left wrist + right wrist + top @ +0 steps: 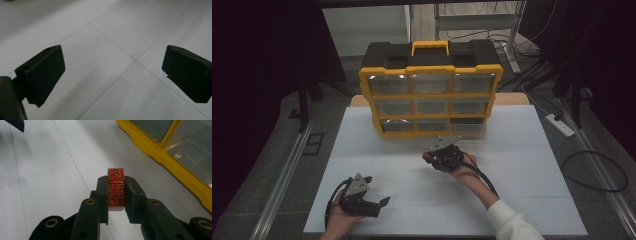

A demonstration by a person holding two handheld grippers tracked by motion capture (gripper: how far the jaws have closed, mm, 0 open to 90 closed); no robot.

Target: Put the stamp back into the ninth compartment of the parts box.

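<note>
The right gripper [116, 195] has its jaws closed on a red carved seal stamp [116, 186], clamping its two side faces so that the engraved face points up toward the camera in the right gripper view. In the high view this gripper [443, 155] sits near the centre of the white counter [522, 200], just in front of the bottom row of a yellow-and-black drawer organiser [430, 90] that stands upright at the far edge of the counter. The organiser carries three rows of three clear drawers and a yellow carrying handle [430, 47] on top. The left gripper [113, 72] has its jaws wide apart with nothing between them, over bare counter surface. In the high view it [374, 192] lies near the near left corner of the counter, held in the person's left hand [341, 217], well apart from the right gripper.
</note>
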